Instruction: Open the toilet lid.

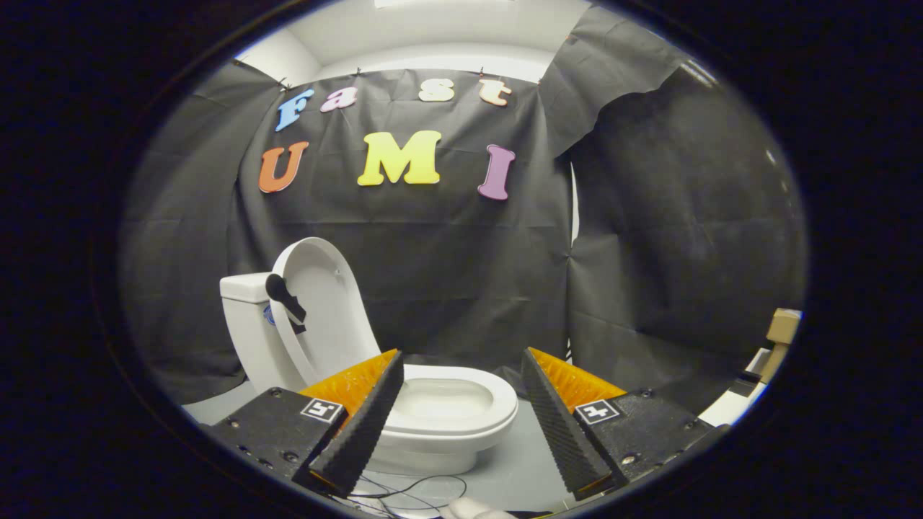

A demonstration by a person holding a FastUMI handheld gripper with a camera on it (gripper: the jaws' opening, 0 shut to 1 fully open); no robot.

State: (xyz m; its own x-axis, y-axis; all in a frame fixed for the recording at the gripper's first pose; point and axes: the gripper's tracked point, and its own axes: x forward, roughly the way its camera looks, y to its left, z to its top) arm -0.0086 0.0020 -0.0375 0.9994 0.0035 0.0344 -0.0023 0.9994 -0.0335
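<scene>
White toilet lid (317,306) upright against the tank (249,317), gripper (461,411) jaws spread, empty, before the bowl (451,404).

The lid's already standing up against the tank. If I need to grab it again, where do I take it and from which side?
Take the lid by its thin top rim, coming from the bowl side in front, likely best. It leans against the tank, so its back is blocked and only the edge fits between the fingers. The hand-held gripper is open, apart from the lid.
</scene>
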